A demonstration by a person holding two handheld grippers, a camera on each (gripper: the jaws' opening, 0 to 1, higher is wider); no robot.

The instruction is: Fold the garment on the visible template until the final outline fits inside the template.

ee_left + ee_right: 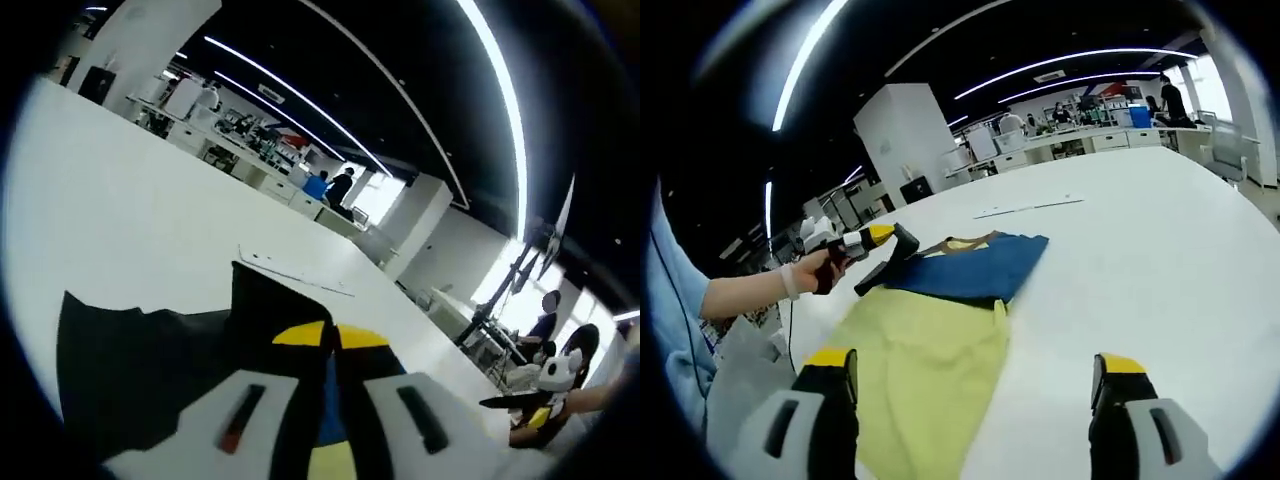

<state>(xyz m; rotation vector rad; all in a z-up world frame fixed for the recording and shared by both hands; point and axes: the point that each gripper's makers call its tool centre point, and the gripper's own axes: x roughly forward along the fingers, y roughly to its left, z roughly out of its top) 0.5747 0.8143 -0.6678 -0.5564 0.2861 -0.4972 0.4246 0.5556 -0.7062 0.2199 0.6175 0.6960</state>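
On the white table (1160, 250) the garment (940, 350) lies flat, yellow with a blue part at its far end, where the right gripper view shows the left gripper (902, 245) clamped on its edge, while the right gripper (975, 420) hovers near it, jaws apart.

White table (1160, 230), big & smooth, w/ a garment (940, 350) lying flat on it: yellow-green part near the camera, blue part (975, 268) folded over at the far end. Beyond the garment a thin pale strip (1028, 207) lies flat on the tabletop, apart from the cloth; can't tell what it is.
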